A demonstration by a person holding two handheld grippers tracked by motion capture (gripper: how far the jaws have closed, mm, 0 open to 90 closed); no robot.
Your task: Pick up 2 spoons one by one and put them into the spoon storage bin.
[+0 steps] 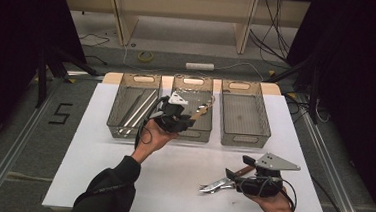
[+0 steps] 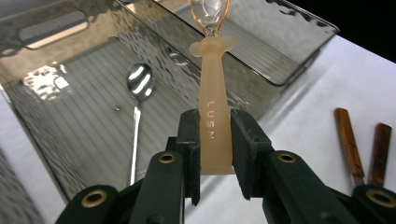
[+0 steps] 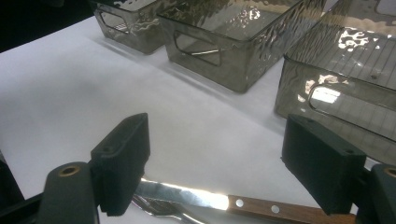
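Left gripper [image 2: 214, 154], jaws clamped on the handle of a pale peach plastic spoon with a clear bowl [image 2: 213, 107], held above the middle smoky translucent plastic bin [image 1: 191, 111], where a polished steel spoon [image 2: 137, 107] lies at 9 o'clock of the held one. Right gripper [image 3: 219, 168], jaws spread wide and empty, over a wooden-handled steel knife [image 3: 224, 203] on the white tabletop [image 1: 181, 170], at 5 o'clock of that bin.

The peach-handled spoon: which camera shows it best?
The left gripper view: the peach-handled spoon stands close up, clamped in the left hand-held gripper above the middle bin. The high view shows it small.
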